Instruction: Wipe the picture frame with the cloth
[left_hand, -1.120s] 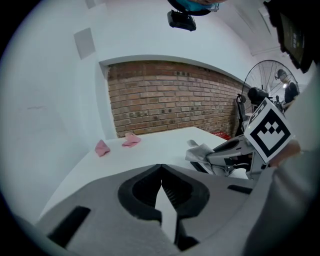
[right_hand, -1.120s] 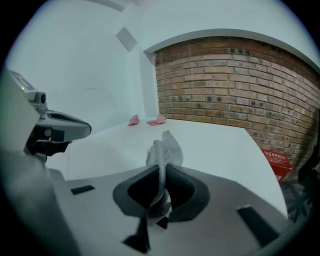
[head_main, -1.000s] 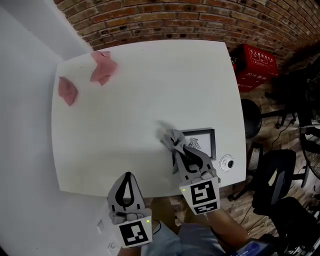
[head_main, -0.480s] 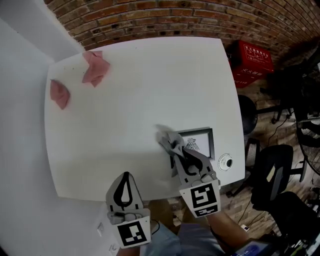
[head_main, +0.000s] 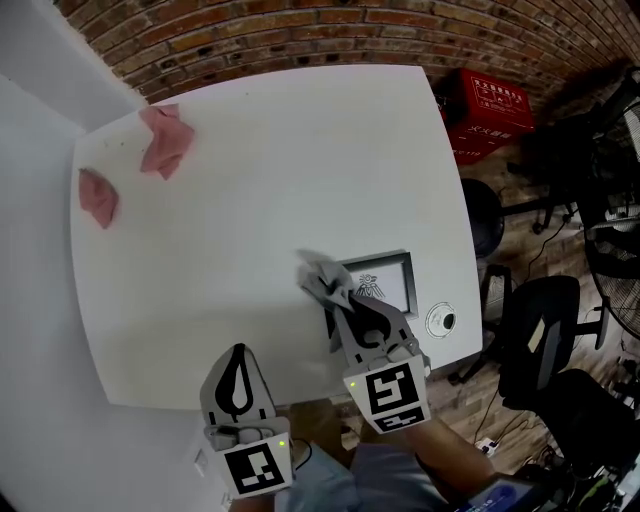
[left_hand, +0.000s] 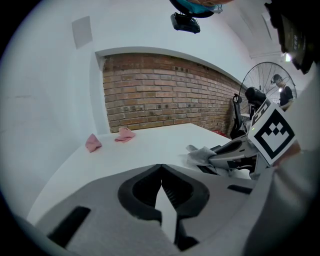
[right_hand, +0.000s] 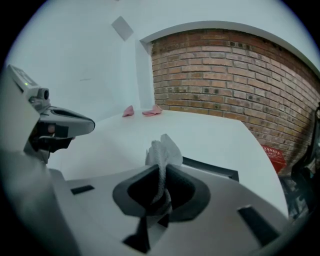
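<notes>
A black picture frame (head_main: 395, 282) with a white print lies flat near the table's front right edge; its far rail (right_hand: 210, 169) shows past the jaws in the right gripper view. My right gripper (head_main: 335, 297) is shut on a grey cloth (head_main: 318, 275), whose bunched end (right_hand: 161, 152) sticks up past the jaws over the frame's left side. The cloth (left_hand: 202, 155) also shows in the left gripper view. My left gripper (head_main: 238, 362) hangs shut and empty at the table's front edge, left of the right one.
Two pink cloths (head_main: 162, 138) (head_main: 96, 195) lie at the white table's (head_main: 250, 190) far left corner. A small round white object (head_main: 440, 321) sits right of the frame. A red crate (head_main: 487, 110), office chairs (head_main: 540, 345) and a fan stand right of the table. Brick wall behind.
The right gripper with the cloth has slid slightly left and toward me along the frame's left side. The left gripper stays put; the head view has shifted.
</notes>
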